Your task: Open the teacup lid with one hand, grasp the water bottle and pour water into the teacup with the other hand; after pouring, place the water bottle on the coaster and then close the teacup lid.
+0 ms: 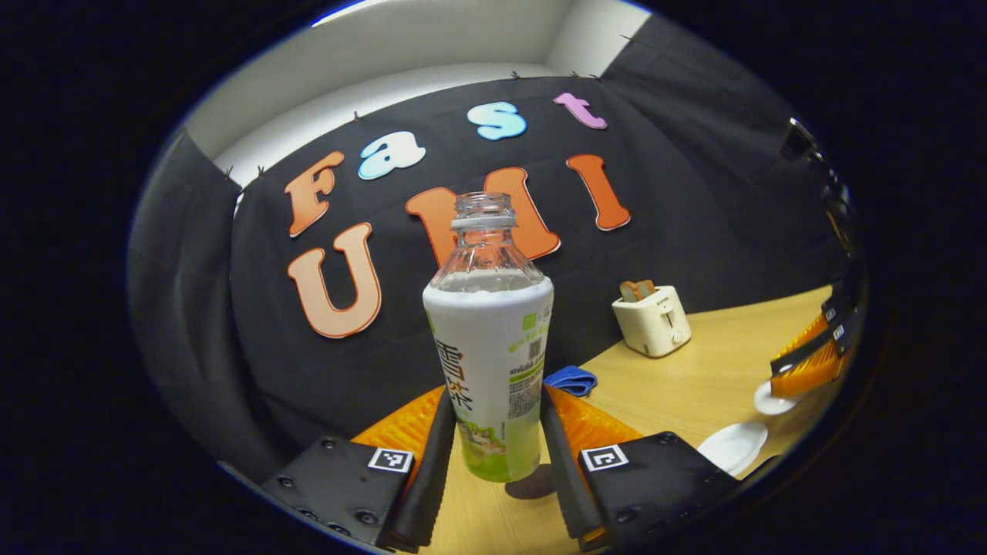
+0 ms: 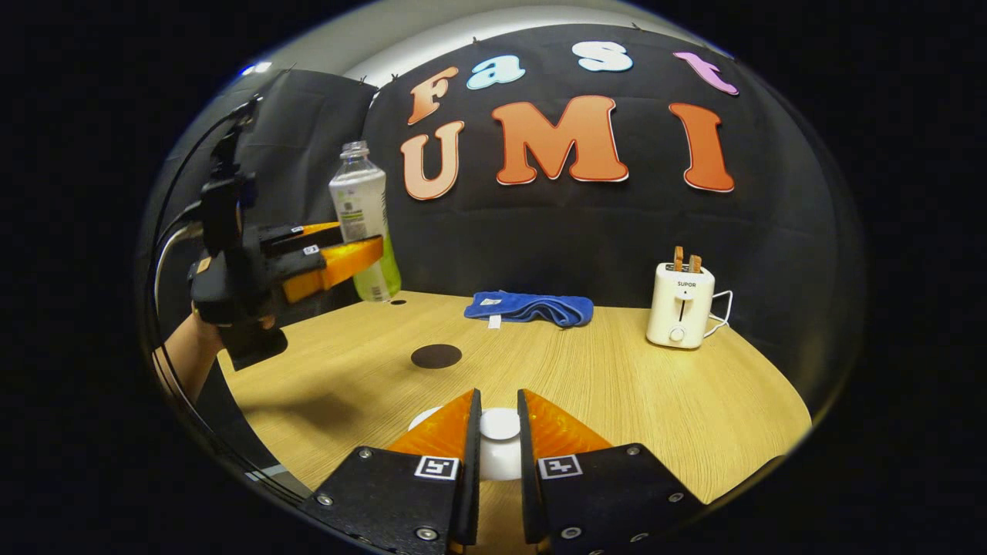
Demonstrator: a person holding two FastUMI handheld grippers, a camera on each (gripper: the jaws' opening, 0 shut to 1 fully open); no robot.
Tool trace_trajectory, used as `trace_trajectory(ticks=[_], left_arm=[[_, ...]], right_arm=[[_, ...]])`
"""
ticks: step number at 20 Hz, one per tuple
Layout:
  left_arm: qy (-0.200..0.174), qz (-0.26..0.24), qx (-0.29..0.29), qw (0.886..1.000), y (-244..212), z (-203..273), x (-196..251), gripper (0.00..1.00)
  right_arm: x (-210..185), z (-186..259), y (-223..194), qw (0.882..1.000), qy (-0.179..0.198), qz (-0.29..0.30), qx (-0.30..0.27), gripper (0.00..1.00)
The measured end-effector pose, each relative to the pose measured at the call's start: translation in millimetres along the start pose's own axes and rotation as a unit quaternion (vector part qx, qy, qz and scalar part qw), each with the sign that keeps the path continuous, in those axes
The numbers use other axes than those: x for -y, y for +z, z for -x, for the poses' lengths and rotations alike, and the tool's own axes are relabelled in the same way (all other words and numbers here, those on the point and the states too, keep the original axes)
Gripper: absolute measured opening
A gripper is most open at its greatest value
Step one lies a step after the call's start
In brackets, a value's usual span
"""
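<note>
1. Left hand-held gripper (image 1: 497, 432) clamped on the bottle (image 1: 491, 339) – both fingers pressed against its labelled lower half, bottle upright, cap off, liquid up to near the shoulder.
2. In the left gripper view, bottle base seen off the desk (image 1: 694, 385), a shadow on the wood just beneath it.
3. In the right gripper view, same bottle (image 2: 362, 223) held high at the far left, well above the desk (image 2: 617, 385), gripped by the left hand-held gripper (image 2: 370, 254) with a bare forearm (image 2: 181, 354) below it.
4. Right hand-held gripper (image 2: 499, 432) narrowed on the white lid (image 2: 500, 424) – knob between the fingers, close on both sides; firm contact could not be told.
5. In the left gripper view, right hand-held gripper (image 1: 779, 378) at the far right edge, holding the lid (image 1: 773, 399) above and apart from a white teacup (image 1: 732, 447) on the desk.
6. Dark round coaster (image 2: 436, 356) lay bare on the desk, left of centre, between the lid and the lifted bottle.
7. Blue cloth (image 2: 532, 307) lay folded near the back wall; white toaster (image 2: 680, 304) with two slices stood to its right.
</note>
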State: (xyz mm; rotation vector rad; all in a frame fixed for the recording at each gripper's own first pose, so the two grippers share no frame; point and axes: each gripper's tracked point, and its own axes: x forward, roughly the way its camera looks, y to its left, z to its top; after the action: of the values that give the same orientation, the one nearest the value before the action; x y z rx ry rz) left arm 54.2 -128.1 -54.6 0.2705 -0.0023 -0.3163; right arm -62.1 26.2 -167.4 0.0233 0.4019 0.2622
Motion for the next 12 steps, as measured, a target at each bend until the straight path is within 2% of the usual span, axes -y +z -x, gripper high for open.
trace_trajectory(ticks=[1, 2, 3, 5, 12], left_arm=[[-0.003, 0.031, -0.001, 1.000, -1, -7, -3, 0.61], [-0.005, 0.060, -0.005, 0.998, -2, -14, -8, 0.64], [-0.007, 0.086, -0.007, 0.996, -6, -21, -11, 0.62], [-0.006, 0.126, -0.019, 0.992, -17, -32, -18, 0.64], [0.006, 0.179, -0.073, 0.981, -78, -73, -23, 0.63]], right_arm=[[-2, -1, 0, 1.000, 0.001, 0.001, 0.000, 0.23], [-4, -1, 1, 1.000, 0.001, 0.002, 0.000, 0.24], [-6, -1, 1, 1.000, 0.001, 0.004, 0.000, 0.23], [-6, -1, 1, 1.000, 0.002, 0.005, -0.001, 0.23], [-11, -3, 7, 1.000, 0.016, -0.001, 0.010, 0.24]])
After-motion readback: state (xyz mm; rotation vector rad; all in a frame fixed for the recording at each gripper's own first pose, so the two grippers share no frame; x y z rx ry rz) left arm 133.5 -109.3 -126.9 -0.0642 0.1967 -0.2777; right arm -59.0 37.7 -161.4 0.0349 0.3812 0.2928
